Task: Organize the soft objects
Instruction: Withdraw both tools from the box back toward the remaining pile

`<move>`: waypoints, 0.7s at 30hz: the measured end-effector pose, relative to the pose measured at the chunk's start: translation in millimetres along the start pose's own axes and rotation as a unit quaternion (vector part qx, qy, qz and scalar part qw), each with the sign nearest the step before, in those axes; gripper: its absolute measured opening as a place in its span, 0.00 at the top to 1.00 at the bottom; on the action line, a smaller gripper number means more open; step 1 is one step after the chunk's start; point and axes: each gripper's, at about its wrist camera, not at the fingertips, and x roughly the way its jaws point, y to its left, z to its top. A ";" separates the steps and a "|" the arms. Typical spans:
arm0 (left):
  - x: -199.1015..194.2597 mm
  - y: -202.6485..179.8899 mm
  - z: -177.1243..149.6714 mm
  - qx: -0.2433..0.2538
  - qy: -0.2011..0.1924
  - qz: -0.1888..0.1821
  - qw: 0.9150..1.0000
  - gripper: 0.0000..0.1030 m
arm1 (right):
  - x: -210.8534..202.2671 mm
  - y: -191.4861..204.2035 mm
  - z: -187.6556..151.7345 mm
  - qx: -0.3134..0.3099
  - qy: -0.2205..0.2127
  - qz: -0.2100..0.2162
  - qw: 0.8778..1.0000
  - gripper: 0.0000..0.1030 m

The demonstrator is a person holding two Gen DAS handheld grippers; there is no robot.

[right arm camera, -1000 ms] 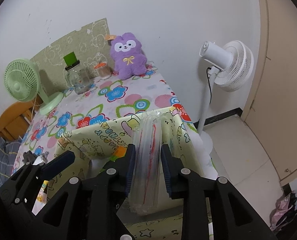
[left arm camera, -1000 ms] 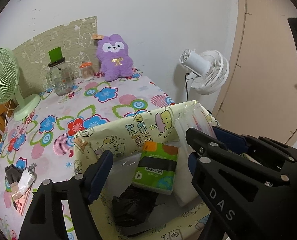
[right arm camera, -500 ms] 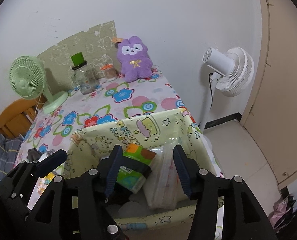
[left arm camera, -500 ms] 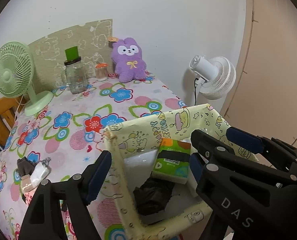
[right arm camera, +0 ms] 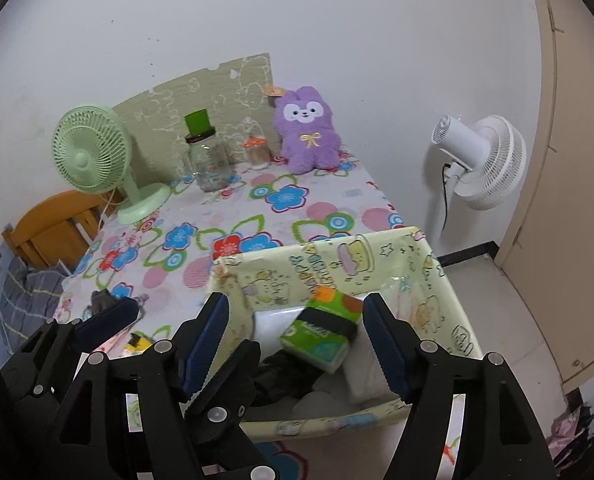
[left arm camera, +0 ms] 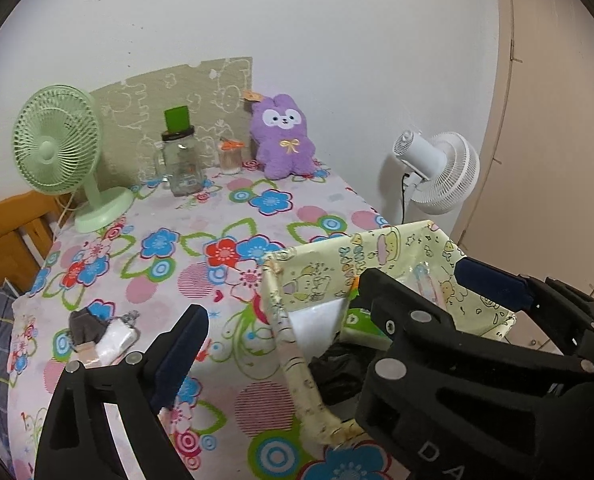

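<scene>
A pale yellow cartoon-print basket (right arm camera: pixel 329 256) stands at the table's near right corner. Inside lie a green tissue pack (right arm camera: pixel 317 332), a black crumpled bag (right arm camera: pixel 281 376) and a clear plastic packet (right arm camera: pixel 365 376) against the right wall. My right gripper (right arm camera: pixel 297 332) hovers above the basket with its jaws opening and nothing pressed between them. My left gripper (left arm camera: pixel 277 308) hangs over the basket's (left arm camera: pixel 309 276) left rim, jaws opening wide and empty. A purple plush (left arm camera: pixel 283 140) sits at the table's far edge. A dark cloth and a white packet (left arm camera: pixel 97 332) lie at the near left.
Along the back wall stand a green desk fan (left arm camera: pixel 57 148), a glass jar with a green lid (left arm camera: pixel 181 160) and a small orange-capped jar (left arm camera: pixel 229 156). A white floor fan (left arm camera: pixel 437 176) stands right of the table, and a wooden chair (left arm camera: pixel 5 236) left of it.
My right gripper let go of the clear packet, which now lies in the basket, and its jaws spread. Both grippers drew back and up from the basket. The left jaws widened.
</scene>
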 end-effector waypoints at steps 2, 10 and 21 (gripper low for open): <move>-4.6 4.1 -0.6 -0.001 -0.003 0.004 1.000 0.06 | -2.9 5.7 -0.7 -0.003 -0.002 0.001 1.000 0.27; -28.0 22.4 -4.0 -0.007 -0.022 0.017 1.000 0.04 | -16.8 31.6 -1.6 -0.021 -0.018 0.013 1.000 0.18; -50.8 57.0 -12.6 -0.026 -0.036 0.030 0.999 0.04 | -30.0 70.9 -5.2 -0.038 -0.042 0.023 0.998 0.07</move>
